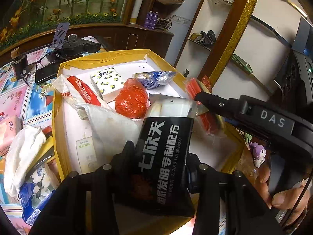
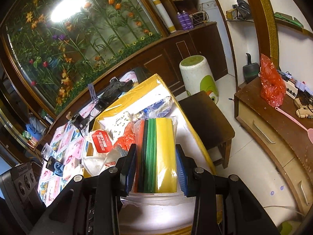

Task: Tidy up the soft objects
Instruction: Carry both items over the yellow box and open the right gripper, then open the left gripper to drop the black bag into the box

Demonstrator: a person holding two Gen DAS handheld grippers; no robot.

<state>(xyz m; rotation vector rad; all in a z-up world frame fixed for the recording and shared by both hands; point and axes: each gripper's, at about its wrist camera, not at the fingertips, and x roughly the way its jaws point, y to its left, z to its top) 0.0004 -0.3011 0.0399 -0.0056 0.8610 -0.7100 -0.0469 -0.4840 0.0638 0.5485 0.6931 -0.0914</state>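
My left gripper is shut on a black packet with white Chinese lettering and holds it over the yellow-rimmed box. My right gripper is shut on a clear-wrapped pack of coloured sponge sheets, red, green and yellow, above the same box; the pack also shows in the left wrist view. In the box lie a red plastic bag, a patterned tissue pack, a blue-white bag, a red-labelled white pouch and a white cloth.
Left of the box on the patterned tablecloth lie crumpled white tissue, a blue tissue pack, glasses and a phone. A dark stool, a white bin and a wooden cabinet stand to the right.
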